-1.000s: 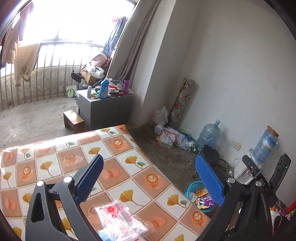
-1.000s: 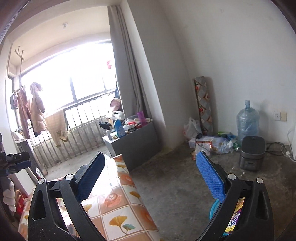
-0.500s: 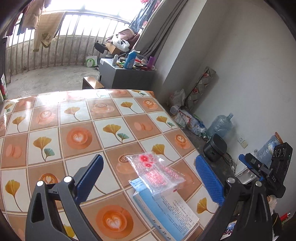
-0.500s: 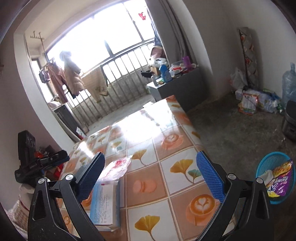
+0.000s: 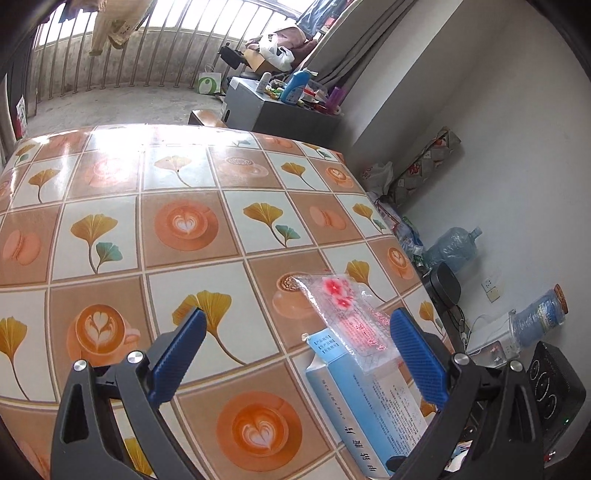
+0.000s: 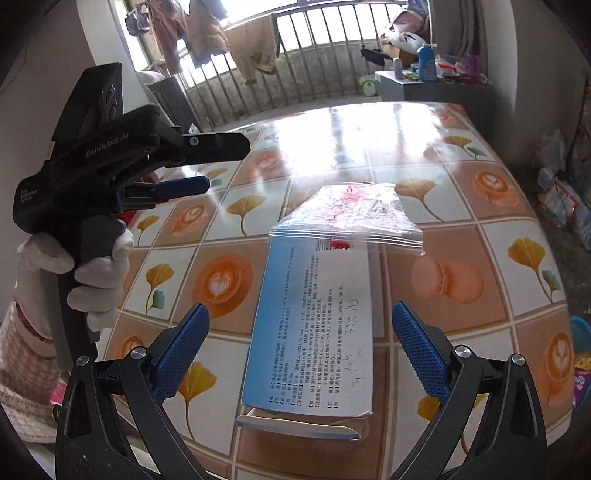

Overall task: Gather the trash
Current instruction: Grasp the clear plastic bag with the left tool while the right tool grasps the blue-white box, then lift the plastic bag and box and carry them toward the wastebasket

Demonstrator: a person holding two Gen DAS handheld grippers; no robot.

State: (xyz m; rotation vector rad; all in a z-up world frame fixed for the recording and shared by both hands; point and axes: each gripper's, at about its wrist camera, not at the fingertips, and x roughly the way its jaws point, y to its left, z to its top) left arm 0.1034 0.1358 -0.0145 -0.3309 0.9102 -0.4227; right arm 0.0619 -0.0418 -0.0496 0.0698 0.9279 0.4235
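Table (image 5: 110, 177) with ginkgo-and-coffee oilcloth, glare at far edge. Barred balcony railing (image 6: 303, 40), clothes hanging (image 6: 207, 29). White wall (image 5: 498, 129), grey curtain (image 5: 343, 44), grey cabinet (image 5: 273, 110) cluttered, 2 water jugs (image 5: 452, 249).

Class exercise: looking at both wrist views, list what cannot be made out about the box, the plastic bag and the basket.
- Box: its far end is covered by the plastic bag in the right wrist view; in the left wrist view its near end is cut off by the right finger and the frame edge.
- Small print on the box: too small to read.
- Bag contents: blurred by glare and creases.
- Basket: cut off by the lens edge and table, right wrist view.
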